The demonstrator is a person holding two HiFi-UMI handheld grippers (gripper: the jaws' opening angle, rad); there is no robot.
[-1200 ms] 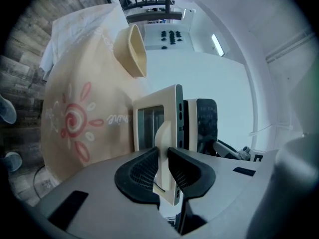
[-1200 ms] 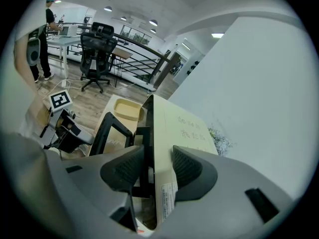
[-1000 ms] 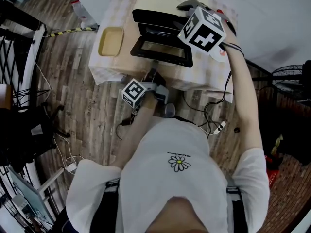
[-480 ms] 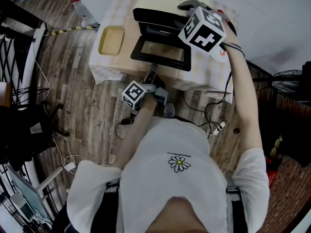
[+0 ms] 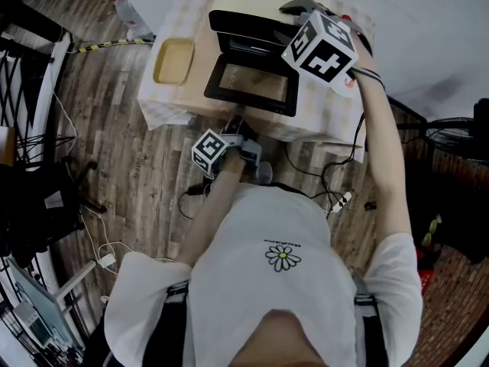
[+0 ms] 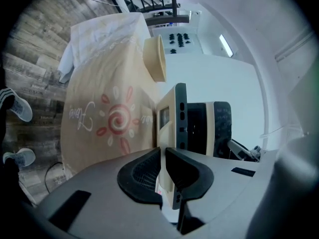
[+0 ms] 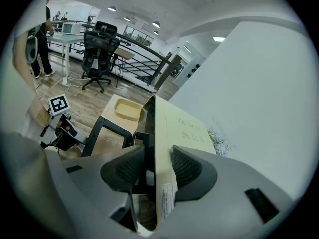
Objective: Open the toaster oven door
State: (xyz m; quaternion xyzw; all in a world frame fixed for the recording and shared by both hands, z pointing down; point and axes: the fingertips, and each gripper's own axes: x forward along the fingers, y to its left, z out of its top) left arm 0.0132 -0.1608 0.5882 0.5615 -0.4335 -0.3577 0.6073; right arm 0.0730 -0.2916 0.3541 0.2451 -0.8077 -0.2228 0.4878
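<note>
Looking down in the head view, the oven [image 5: 246,30] sits on the table [image 5: 164,105] in the upper middle of the frame, with a tray [image 5: 174,62] just to its left. The door [image 5: 254,82] is already swung down and lies near flat toward the person, leaving the dark mouth of the oven bare behind it. The left gripper [image 5: 238,117] is at the door's near edge, just above centre, and the right gripper [image 5: 294,10] is up at the oven's top right corner. In the left gripper view the door [image 6: 172,118] stands edge-on in the middle of the frame and runs down between the jaws. Those jaws are closing and nearly together, with only a thin cream sliver of the door's edge in the gap; I take that as a pinch on the door, not an empty close. In the right gripper view the jaws stand well apart, astride the oven [image 7: 164,133] with the pads against its cream wall, so this gripper looks to be steadying it. The open door [image 7: 107,138] shows at left centre there. To my eye the opening itself is done. What seems left is to let go of the door and of the oven.
</note>
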